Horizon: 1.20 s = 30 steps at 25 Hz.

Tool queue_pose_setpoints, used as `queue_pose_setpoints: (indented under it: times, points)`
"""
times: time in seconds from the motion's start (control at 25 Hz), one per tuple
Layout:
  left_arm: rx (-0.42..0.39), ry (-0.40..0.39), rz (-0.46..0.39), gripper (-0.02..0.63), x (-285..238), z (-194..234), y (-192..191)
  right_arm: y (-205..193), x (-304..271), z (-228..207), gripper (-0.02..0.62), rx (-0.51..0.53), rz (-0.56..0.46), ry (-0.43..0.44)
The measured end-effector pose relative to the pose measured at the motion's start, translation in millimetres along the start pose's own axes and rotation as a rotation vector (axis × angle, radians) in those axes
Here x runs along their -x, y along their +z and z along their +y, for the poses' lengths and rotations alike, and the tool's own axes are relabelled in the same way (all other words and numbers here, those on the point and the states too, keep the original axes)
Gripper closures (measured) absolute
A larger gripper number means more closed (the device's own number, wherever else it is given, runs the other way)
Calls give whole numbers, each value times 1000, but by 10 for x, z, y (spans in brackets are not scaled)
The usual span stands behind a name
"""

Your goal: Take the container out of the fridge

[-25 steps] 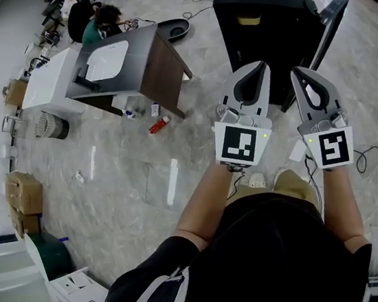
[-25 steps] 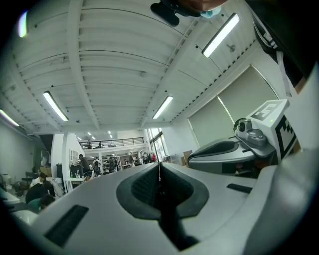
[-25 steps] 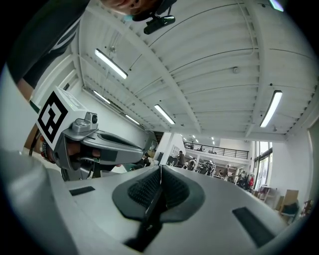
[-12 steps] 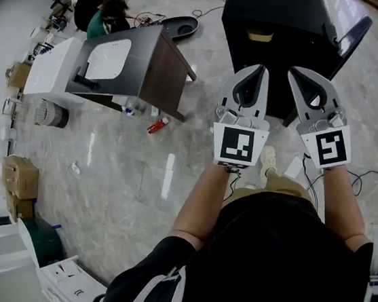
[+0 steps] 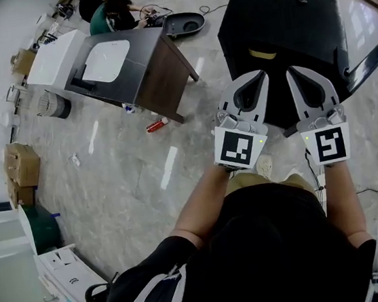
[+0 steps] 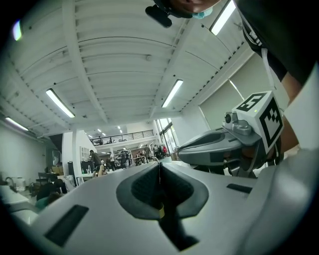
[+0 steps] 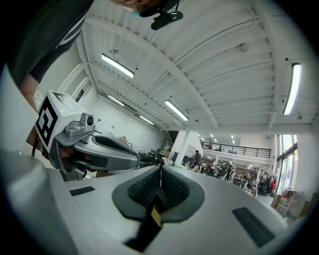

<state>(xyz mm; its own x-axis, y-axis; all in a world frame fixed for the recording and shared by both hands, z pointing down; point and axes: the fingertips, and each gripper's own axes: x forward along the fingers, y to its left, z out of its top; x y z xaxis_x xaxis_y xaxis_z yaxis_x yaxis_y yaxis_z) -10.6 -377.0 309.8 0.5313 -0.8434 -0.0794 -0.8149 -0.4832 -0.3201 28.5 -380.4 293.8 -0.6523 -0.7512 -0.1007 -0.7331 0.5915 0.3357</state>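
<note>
A black fridge (image 5: pixel 289 22) stands on the floor just ahead, its door (image 5: pixel 368 63) swung ajar at the right. No container shows in any view; the fridge's inside is hidden. My left gripper (image 5: pixel 261 72) and right gripper (image 5: pixel 293 70) are held level side by side in front of the fridge's near face, both shut with nothing between the jaws. In the left gripper view the shut jaws (image 6: pixel 159 163) point across a hall, with the right gripper (image 6: pixel 209 149) beside them. The right gripper view shows its shut jaws (image 7: pixel 160 168) and the left gripper (image 7: pixel 107 149).
A dark table with a white top (image 5: pixel 130 65) stands to the left, a red bottle (image 5: pixel 157 125) lying at its foot. Beyond it are a white unit (image 5: pixel 54 57), crouched people (image 5: pixel 113 6) and a black round tray (image 5: pixel 184 24). Cardboard boxes (image 5: pixel 21 164) sit at the far left.
The person has walked toward the fridge, which now lies closer and lower in the head view. Both grippers stayed shut and side by side.
</note>
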Motion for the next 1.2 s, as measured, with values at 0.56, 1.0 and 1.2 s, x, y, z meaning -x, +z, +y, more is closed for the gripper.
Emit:
queue_pose_setpoints:
  times: [0.56, 1.0, 1.2]
  points:
    - [2, -27, 155, 581, -542, 214, -625, -356, -421, -351, 558, -92, 3, 13]
    - [-393, -202, 471, 463, -1006, 103, -1706, -478, -440, -561, 558, -115, 17, -53]
    - [-615, -221, 540, 463, -1160, 48, -2074, -435, -362, -644, 558, -100, 6, -74]
